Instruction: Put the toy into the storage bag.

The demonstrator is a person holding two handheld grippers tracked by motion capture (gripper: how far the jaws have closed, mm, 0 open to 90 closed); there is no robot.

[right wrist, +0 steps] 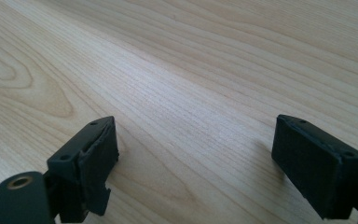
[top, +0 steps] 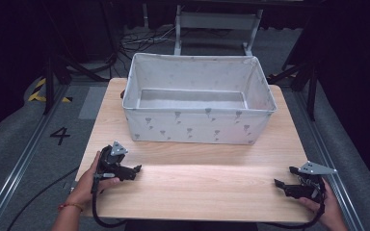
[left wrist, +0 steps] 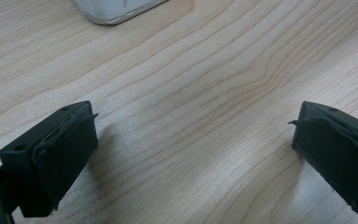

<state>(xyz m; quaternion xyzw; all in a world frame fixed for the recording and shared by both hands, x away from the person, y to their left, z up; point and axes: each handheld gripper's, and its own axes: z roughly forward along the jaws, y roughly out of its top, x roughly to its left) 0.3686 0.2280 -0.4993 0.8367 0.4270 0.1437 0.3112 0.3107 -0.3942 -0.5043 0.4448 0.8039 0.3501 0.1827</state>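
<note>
The left hand-held gripper sits at the lower left of the high view, held in a hand that comes in from the bottom edge, its jaws spread with nothing but bare wood between them. In the left gripper view the two black jaws stand far apart at the lower corners, low over the grain of the surface. The right hand-held gripper sits at the lower right of the high view, jaws likewise spread and holding nothing; the right gripper view shows plain wood between them.

Above both, across the upper middle of the high view, stands a pale fabric bin printed with small grey motifs. Its inside looks empty, down to the flat grey floor. The bin stands well apart from both hand-held grippers; one rounded corner of it shows at the top of the left gripper view.
</note>
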